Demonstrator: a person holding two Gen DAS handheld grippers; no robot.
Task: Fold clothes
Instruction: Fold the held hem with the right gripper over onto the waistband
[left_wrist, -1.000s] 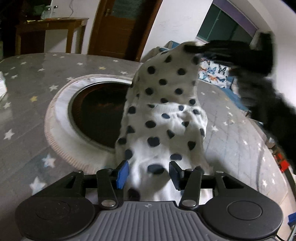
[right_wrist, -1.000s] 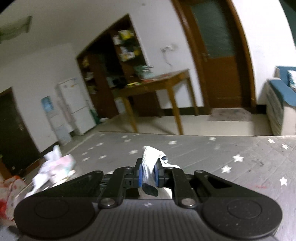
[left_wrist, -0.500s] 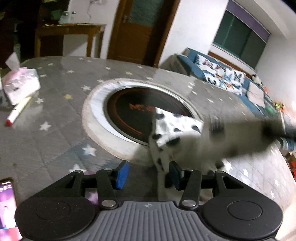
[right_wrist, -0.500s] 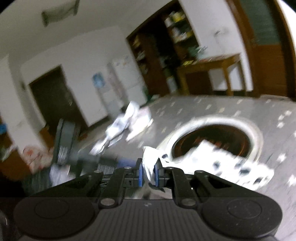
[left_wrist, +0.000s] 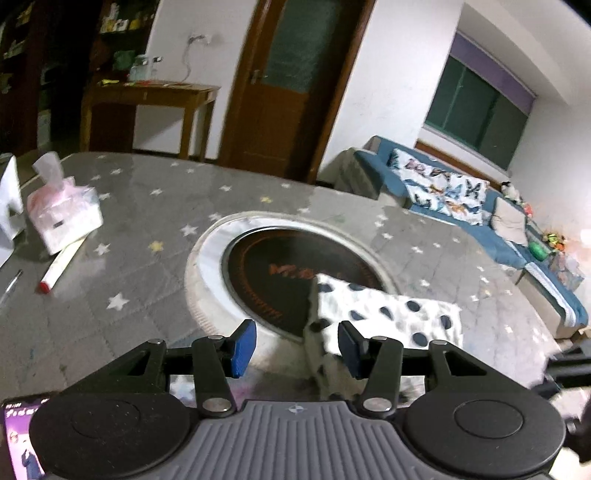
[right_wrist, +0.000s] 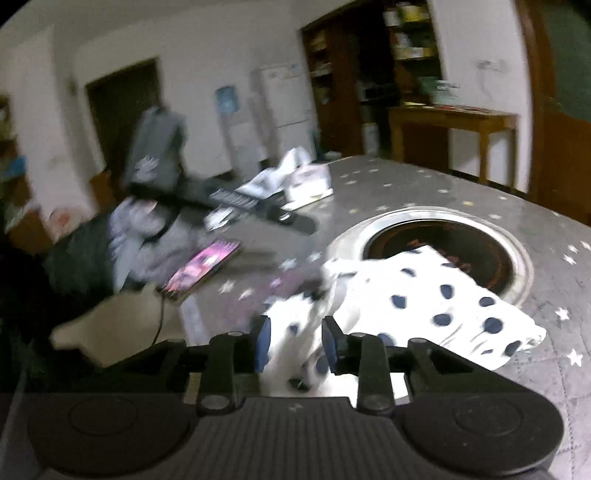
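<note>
You see a white garment with dark navy dots, a grey tablecloth scattered with pale stars (one yellowish), blue pads on black fingers, and a blue sofa beyond.

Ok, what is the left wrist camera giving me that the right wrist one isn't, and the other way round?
Only the left wrist view shows the blue sofa with butterfly cushions, the window, and a marker by the tissue pack.

Only the right wrist view shows the lit phone, the fridge, and the left gripper's body, blurred.

Both show the polka-dot garment lying partly over the round cooktop on the star-patterned table, and each camera's own open fingers: left gripper, right gripper.
</note>
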